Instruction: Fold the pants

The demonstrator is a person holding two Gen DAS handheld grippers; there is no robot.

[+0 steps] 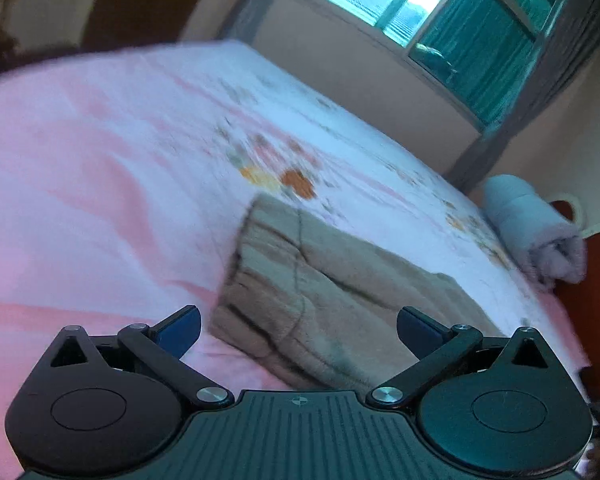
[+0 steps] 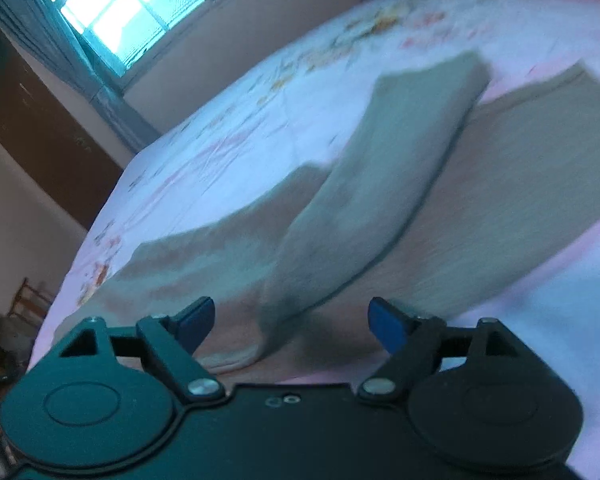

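Both views motion-blurred, detail limited.

Left gripper (image 1: 298, 330): fingers (image 1: 180, 330) spread wide apart, nothing between the pads, no cloth touched. Hovered above the near part of the bed (image 1: 80, 160), pointed down at a slant.

Right gripper (image 2: 290, 326): fingers (image 2: 388, 328) apart too, somewhat narrower than the left pair. Pads clear of the fabric, nothing clamped.

Pants (image 1: 300, 280): tan/beige, lay on the pink floral bedsheet (image 1: 148, 128) near the bed's near edge, just ahead of both grippers. In the left wrist view, seen as a flat folded block with a seam line across it, one corner pointed toward the middle of the bed. In the right wrist view, pants (image 2: 380, 184) showed one leg folded over and lying diagonally across the rest, with the broader part spread toward the right edge of the bed. Fold count not readable through the blur.

Rolled pale towel (image 1: 536, 232) sat at the far right edge of the bed, well apart from the pants. Window (image 1: 420, 4) with teal curtains beyond the far edge. Dark brown wardrobe (image 2: 36, 120) against the wall in the right wrist view.
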